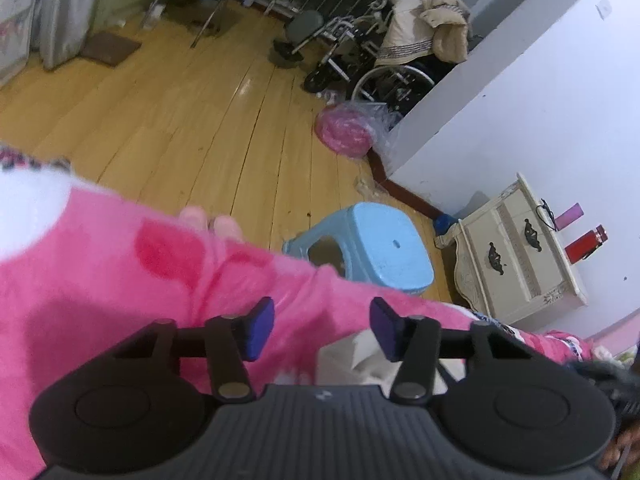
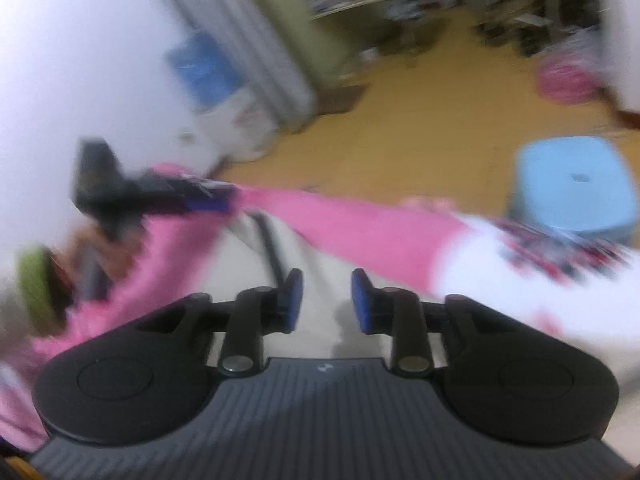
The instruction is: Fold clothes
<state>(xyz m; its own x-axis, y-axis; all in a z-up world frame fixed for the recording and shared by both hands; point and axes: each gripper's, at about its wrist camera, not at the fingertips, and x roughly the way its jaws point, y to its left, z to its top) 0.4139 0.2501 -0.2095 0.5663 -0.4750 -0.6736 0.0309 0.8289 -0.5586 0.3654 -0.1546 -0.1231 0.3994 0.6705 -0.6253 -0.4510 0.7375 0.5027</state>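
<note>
Wooden floor (image 1: 168,120) and blue stool (image 1: 372,248) lie beyond the pink fleece garment (image 1: 120,280), stretched out soft, light and floppy before you; left gripper (image 1: 322,330) and right gripper (image 2: 326,300) jaws spread, so pinch hems.

Fuzzy pink garment (image 1: 120,280), white patches, apparently spread out
</note>
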